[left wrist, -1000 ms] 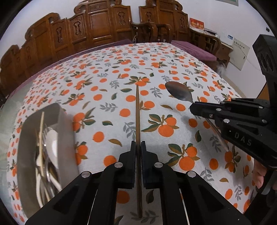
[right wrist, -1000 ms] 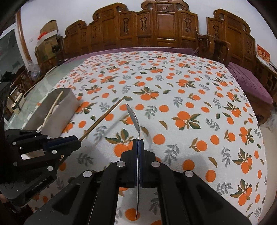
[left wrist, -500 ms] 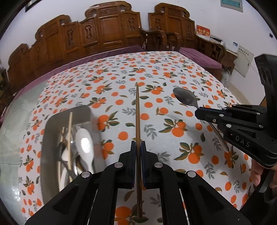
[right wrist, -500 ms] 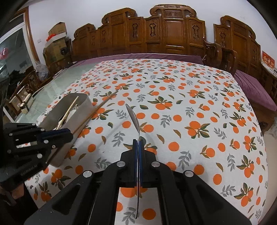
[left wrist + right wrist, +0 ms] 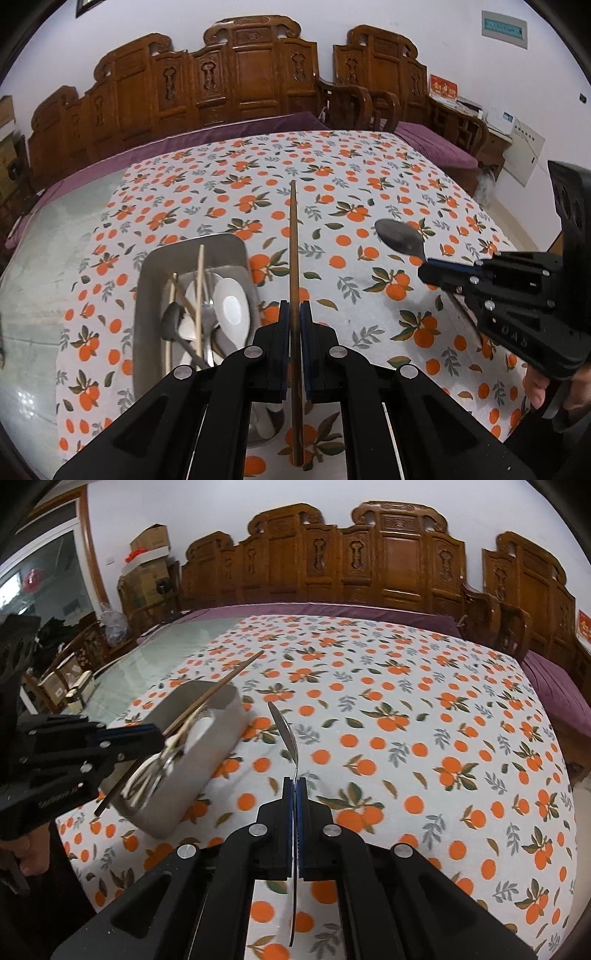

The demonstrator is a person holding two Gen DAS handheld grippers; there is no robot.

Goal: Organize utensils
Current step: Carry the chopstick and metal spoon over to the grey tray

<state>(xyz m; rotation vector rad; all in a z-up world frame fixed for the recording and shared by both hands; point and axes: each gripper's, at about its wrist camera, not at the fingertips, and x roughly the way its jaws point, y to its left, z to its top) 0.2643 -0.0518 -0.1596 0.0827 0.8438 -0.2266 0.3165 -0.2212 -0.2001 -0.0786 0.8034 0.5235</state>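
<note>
The left tool [image 5: 293, 325] is clamped on a brown chopstick [image 5: 293, 236], gripped nearer its rear end, so most of the stick runs straight ahead along the fingers. The right tool [image 5: 294, 801] is closed tight on a steel spoon [image 5: 284, 727] by the handle, bowl forward and turned on edge.

Both are held above the counter [image 5: 424, 701]. The metal tray [image 5: 147, 280], already holding spoons, a fork and pale chopsticks, lies just left of the left tool and slightly below it. Its long axis runs roughly parallel to the held chopstick. From the right wrist view the stick crosses above the tray's right rim, though how high is hard to judge through the fisheye.

The left tool is clearly the nearer one; a short sideways shift left and a drop should lay the chopstick lengthwise in the tray. The spoon sits well to the right and must travel farther, across the left tool's path.
</note>
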